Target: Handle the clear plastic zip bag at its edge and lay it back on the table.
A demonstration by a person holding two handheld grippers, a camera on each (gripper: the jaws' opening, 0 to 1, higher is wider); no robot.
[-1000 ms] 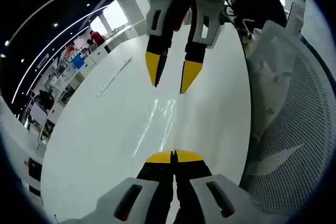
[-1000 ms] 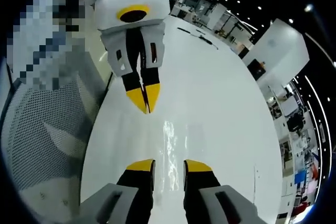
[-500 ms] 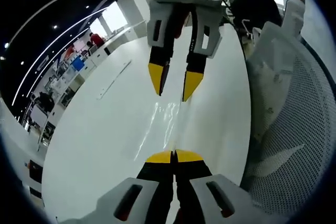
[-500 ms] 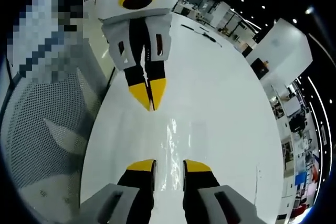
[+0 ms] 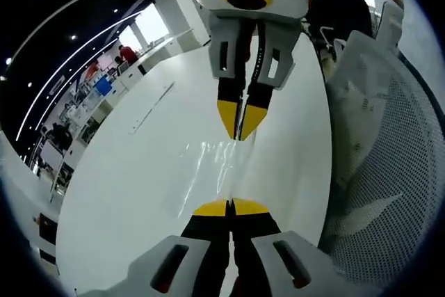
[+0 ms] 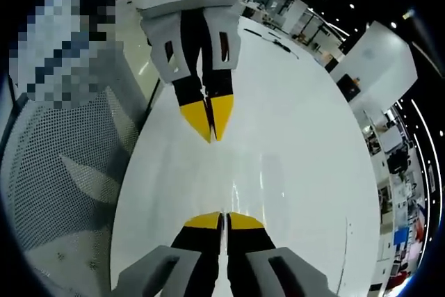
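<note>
Left gripper view: both hand-held grippers pinch the bag (image 5: 215, 161) edges.
Left hand-held gripper (image 5: 230, 207) and right hand-held gripper (image 6: 222, 219) clenched; uneven pull could slip film onto bench (image 5: 139, 179).

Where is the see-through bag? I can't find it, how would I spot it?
Look at the big white table. Between the two yellow-tipped tools, the left tool and the right tool, which face each other, lies the clear plastic zip bag. You can see the table through it; only its shiny, wrinkly streaks give it away against the smooth tabletop.

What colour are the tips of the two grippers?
Yellow, clearest on the right gripper in the left gripper view.
</note>
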